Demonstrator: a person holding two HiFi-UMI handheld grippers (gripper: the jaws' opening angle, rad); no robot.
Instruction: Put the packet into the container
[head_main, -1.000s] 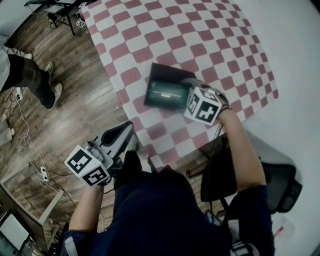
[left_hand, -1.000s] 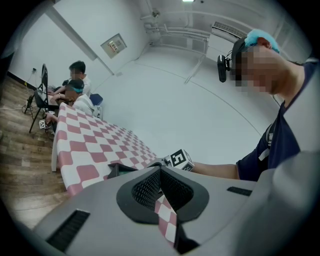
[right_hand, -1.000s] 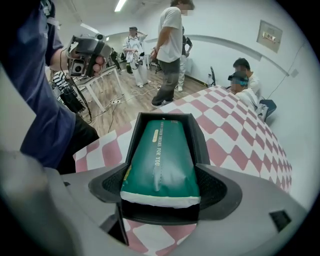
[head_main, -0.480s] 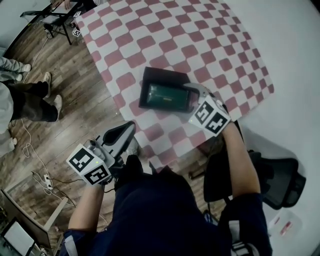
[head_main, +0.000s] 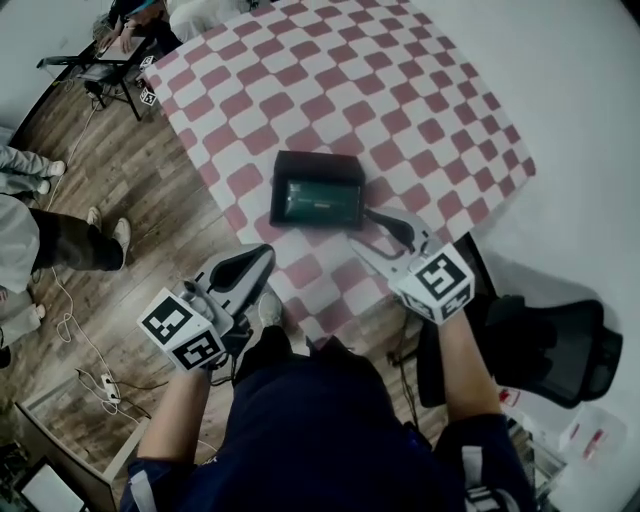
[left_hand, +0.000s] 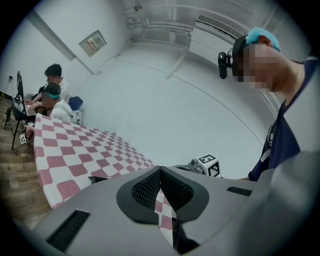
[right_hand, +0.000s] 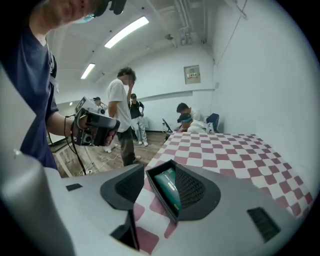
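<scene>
A black container (head_main: 290, 165) sits on the checked tablecloth, and a dark green packet (head_main: 320, 202) lies flat inside it. My right gripper (head_main: 385, 235) hovers just off the container's near right corner, apart from it. Its jaws have just been closing, they still stand apart, and nothing is between them. In the right gripper view the container (right_hand: 157, 197) and the packet (right_hand: 169, 189) show through the gap of the right gripper (right_hand: 145, 172). My left gripper (head_main: 250, 262) hangs off the table's near left edge, over the floor. In the left gripper view the left gripper (left_hand: 160, 172) has its tips together and holds nothing.
The red-and-white checked table (head_main: 400, 100) spreads away from me. A black chair (head_main: 560, 350) stands at the right behind my right arm. People stand on the wooden floor at the left (head_main: 60, 240), where cables (head_main: 70, 300) trail. More people sit past the table's far corner (right_hand: 187, 117).
My right gripper has drawn back from the container's right end toward the table's near edge and lifted, and its jaws are narrower. The packet stays in the container. The left gripper rose slightly.
</scene>
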